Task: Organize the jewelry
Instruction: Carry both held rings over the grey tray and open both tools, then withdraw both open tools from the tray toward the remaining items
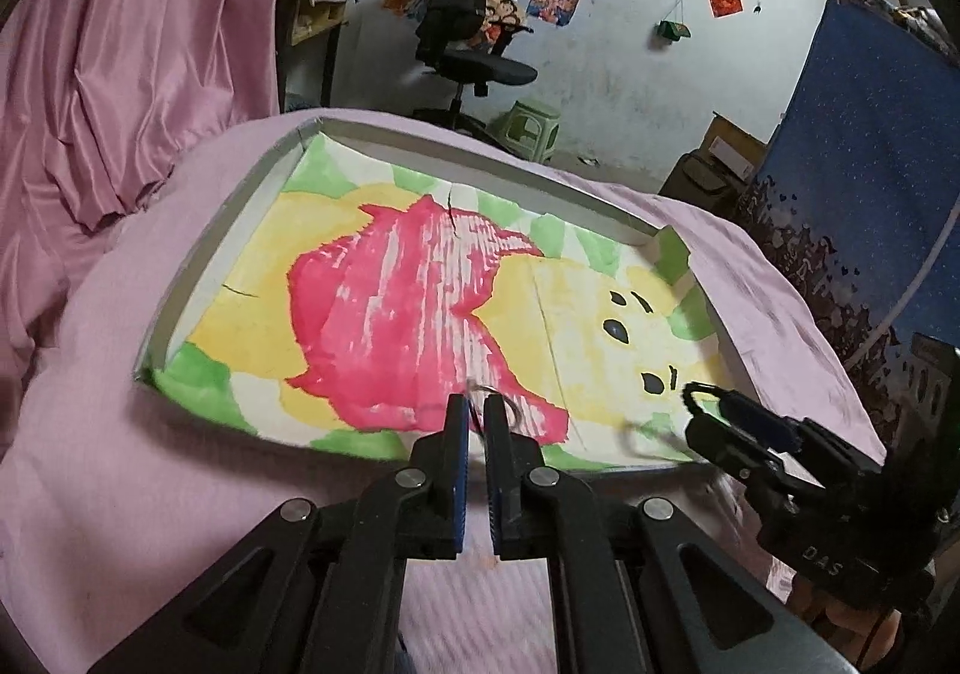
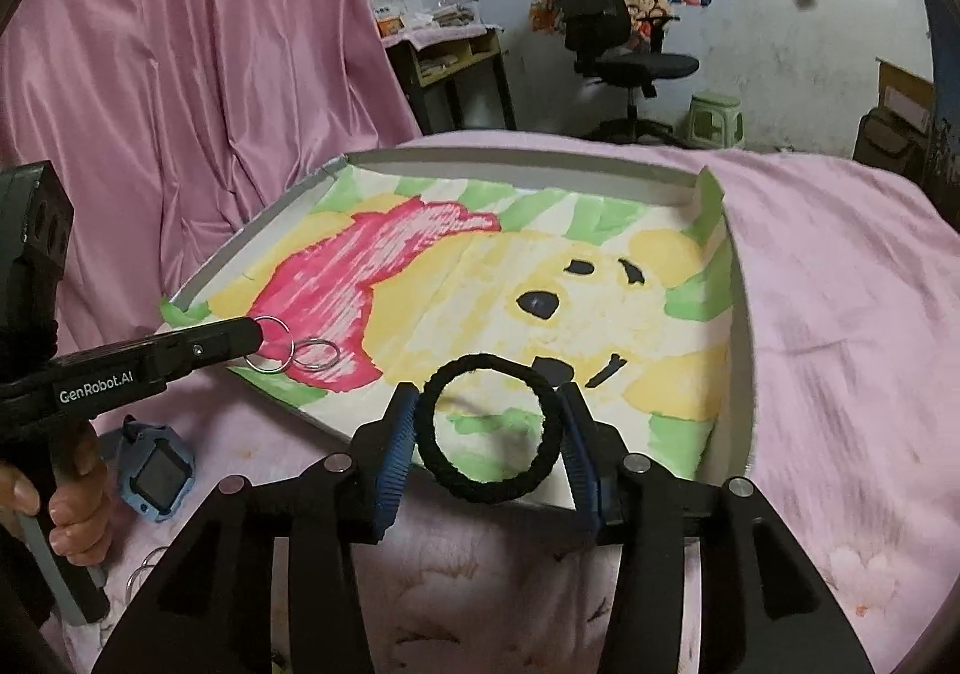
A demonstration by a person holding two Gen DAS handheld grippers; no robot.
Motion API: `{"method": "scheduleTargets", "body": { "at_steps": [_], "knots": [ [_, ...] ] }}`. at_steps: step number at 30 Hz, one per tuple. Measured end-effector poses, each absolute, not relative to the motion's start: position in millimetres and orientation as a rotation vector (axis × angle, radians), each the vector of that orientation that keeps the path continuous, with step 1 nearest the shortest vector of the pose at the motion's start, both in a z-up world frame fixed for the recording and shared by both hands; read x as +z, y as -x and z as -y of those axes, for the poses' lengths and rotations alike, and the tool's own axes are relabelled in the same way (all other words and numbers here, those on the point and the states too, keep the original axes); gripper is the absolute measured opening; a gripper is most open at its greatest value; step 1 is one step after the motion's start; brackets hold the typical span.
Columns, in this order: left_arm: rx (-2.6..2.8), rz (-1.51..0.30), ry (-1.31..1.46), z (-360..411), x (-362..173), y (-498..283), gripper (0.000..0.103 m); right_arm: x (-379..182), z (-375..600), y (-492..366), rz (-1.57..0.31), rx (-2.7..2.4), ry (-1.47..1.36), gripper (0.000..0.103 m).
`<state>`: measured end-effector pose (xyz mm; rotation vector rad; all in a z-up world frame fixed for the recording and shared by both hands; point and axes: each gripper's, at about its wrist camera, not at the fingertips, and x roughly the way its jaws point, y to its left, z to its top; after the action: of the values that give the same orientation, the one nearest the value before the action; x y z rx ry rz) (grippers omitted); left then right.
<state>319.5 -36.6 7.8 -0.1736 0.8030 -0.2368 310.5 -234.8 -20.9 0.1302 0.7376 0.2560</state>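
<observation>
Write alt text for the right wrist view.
The right tongs grip a black fabric hair tie over the near edge of a shallow tray lined with a painted yellow bear. At left, the left tongs hold linked silver rings above the tray's corner, and a blue smartwatch lies on the pink bedsheet.

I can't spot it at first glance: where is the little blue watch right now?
In the right wrist view, the blue watch lies at lower left on the pink bedspread, outside the painted tray, just below the left gripper holding silver rings.
</observation>
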Motion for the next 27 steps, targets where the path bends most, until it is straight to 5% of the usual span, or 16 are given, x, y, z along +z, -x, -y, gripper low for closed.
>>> {"method": "scheduleTargets", "body": {
  "at_steps": [3,5,7,12,22,27],
  "knots": [
    [-0.236,-0.782,0.151,38.9,11.6,-311.0,0.016,-14.7,232.3,-299.9,-0.699,0.240,-0.110,0.057],
    [-0.238,-0.762,0.142,41.3,15.1,-306.4,0.048,-11.0,232.0,-295.8,-0.684,0.227,-0.101,0.061],
    [-0.208,-0.724,0.133,42.2,20.9,-299.9,0.059,-8.0,233.0,-296.2,-0.683,0.227,-0.100,0.063],
    [-0.197,-0.680,0.112,41.8,31.3,-286.2,0.060,1.4,244.2,-284.3,-0.644,0.209,-0.129,0.067],
    [-0.165,-0.495,0.086,37.7,52.2,-222.0,0.090,33.9,254.7,-223.8,-0.440,0.184,-0.157,0.092],
    [-0.142,-0.422,0.085,33.7,55.7,-182.2,0.098,44.5,254.0,-190.1,-0.364,0.169,-0.161,0.096]
  ]
}}
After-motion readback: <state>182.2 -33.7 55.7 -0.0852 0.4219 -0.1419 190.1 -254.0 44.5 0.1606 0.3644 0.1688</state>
